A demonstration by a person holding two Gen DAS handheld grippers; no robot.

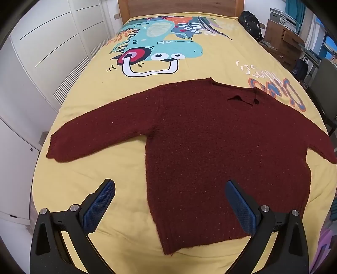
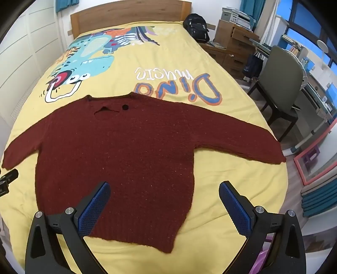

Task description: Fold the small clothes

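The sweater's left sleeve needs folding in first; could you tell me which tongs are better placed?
Left. The left tongs hover open over the sweater hem's left side, nearer that left sleeve; the right tongs hang opposite.

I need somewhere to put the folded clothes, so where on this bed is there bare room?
The widest free patch is the yellow dinosaur-print bedspread between the dark red knitted sweater's neckline and the wooden headboard. Narrower strips lie under each spread sleeve beside the body, and along the foot edge below the hem. The middle is taken, sleeves reaching almost edge to edge.
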